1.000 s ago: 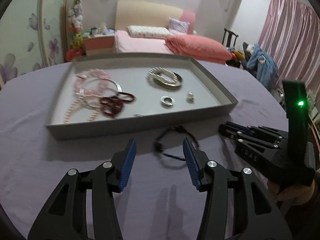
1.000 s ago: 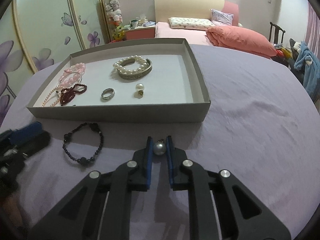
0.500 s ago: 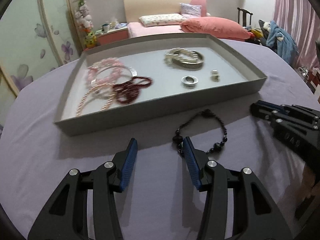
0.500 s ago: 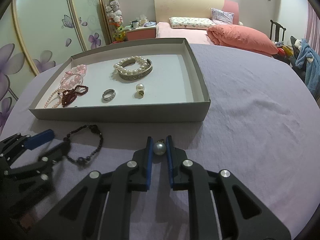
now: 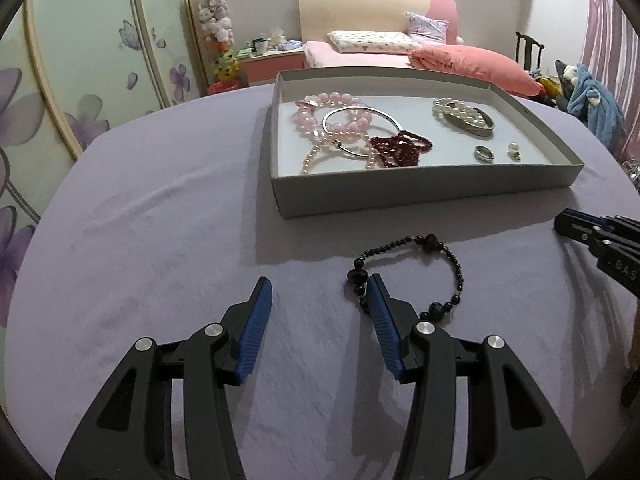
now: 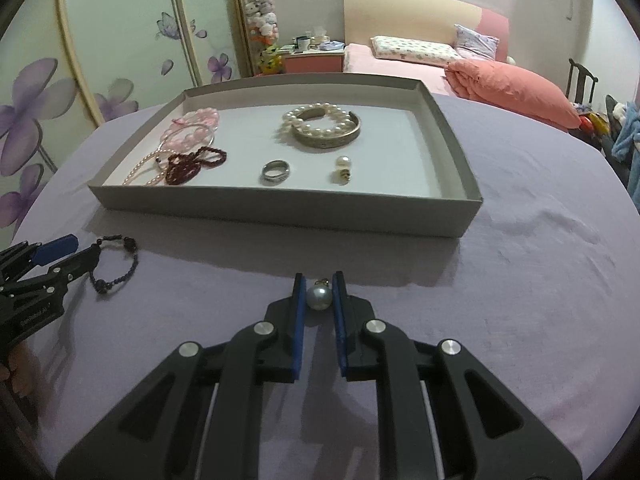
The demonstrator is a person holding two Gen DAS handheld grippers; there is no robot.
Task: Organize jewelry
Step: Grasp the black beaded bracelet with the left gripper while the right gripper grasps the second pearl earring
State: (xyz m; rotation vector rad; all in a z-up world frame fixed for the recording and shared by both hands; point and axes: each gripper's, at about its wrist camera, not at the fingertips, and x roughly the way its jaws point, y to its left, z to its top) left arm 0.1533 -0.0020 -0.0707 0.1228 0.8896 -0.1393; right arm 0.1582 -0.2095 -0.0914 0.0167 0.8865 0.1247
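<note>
The left gripper [image 5: 318, 300] has swung across the tabletop [image 5: 160, 240] over the last second, so the black bead bracelet [image 5: 404, 272], a second ago between its fingers, now lies just outside the right-hand one, its near edge hidden behind that fingertip. Its fingers have just been opening a little and stand released, with only purple cloth between them. The bracelet sits on the tabletop just in front of the grey tray [image 5: 420, 192], not yet inside. The right gripper [image 6: 319, 292] has barely moved and stays clenched on a pearl earring [image 6: 319, 297]. Both pieces probably go into the tray next; the left needs re-centring first.
</note>
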